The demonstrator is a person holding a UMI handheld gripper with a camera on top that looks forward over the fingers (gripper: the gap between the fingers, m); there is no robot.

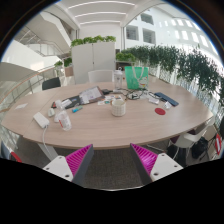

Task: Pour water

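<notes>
A long oval wooden counter fills the middle of the gripper view, and everything below is placed from the white mug that stands near its centre. Far to the mug's left, close to the counter's near edge, lies a flat white device, with a small white cup just to its right. Between those and the mug, farther back, papers and dark items lie scattered, and a white sheet or tablet rests a little to the mug's left. Behind the mug and slightly right stands a green bag, with what may be a pale bottle or cup just beside it on its left; at this range it cannot be told which, nor which vessel holds water. To the mug's right lie a few dark flat things near the counter's far end. Beyond the counter a row of green plants runs behind the bag, and tall white cabinets stand behind the mug's left side. Well short of the mug, off the counter's near edge, the gripper hangs with its jaws spread wide; the pink pads face each other with only floor and chair parts showing between and beside them, holding nothing.
</notes>
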